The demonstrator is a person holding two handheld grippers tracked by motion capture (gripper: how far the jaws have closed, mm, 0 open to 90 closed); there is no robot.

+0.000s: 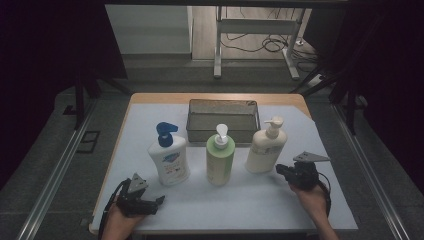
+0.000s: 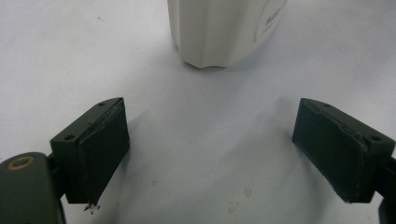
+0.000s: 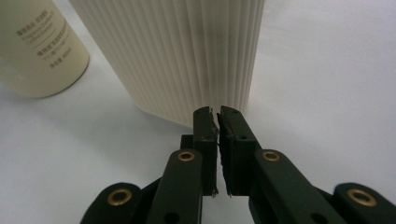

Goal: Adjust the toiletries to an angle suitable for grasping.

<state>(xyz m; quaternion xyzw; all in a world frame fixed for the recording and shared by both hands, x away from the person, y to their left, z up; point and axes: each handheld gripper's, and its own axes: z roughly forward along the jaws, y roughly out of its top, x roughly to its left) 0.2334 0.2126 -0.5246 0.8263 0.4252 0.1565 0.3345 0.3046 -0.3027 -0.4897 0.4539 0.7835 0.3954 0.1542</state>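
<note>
Just ahead of the right gripper (image 3: pixel 218 112) — jaws pressed together, empty — stands the upright cream bottle (image 1: pixel 265 147); left gripper (image 2: pixel 212 140) gapes wide.

Three pump bottles (image 1: pixel 220 155), one mesh basket (image 1: pixel 223 105), two grippers (image 1: pixel 142 202)

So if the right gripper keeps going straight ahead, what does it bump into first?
Most likely the ribbed cream pump bottle. The right gripper, jaws shut and empty, points straight at its base, with a sliver of white table between, though depth is hard to judge.
</note>
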